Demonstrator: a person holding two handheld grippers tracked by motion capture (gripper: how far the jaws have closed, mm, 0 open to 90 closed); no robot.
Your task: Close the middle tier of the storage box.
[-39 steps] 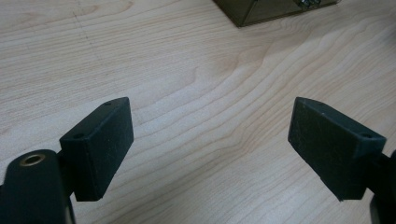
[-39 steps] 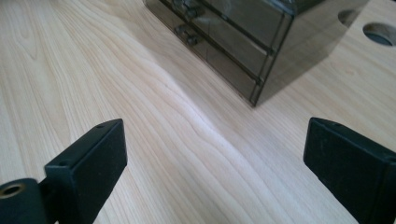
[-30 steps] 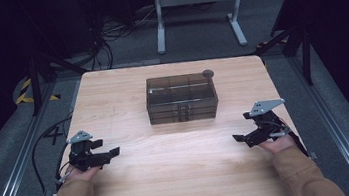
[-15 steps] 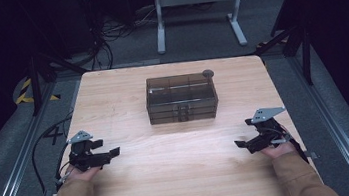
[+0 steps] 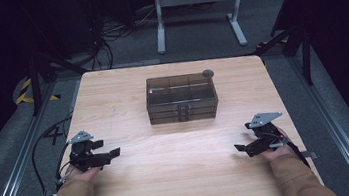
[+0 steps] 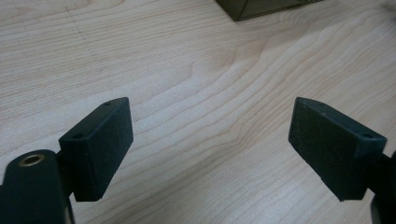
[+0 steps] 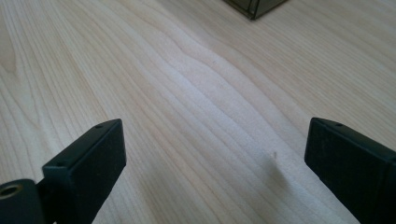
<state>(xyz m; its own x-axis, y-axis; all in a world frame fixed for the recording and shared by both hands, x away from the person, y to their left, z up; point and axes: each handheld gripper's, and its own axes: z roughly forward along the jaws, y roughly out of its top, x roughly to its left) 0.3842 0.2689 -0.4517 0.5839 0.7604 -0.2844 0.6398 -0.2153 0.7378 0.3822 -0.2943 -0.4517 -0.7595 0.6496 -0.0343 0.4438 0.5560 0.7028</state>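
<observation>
I have both grippers spread wide and empty over the table; the brown box sits ahead, between them, right of my left gripper and left of my right gripper, about equally near, its long side crosswise

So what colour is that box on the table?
The box is see-through smoky brown, clearest in the high view.
</observation>
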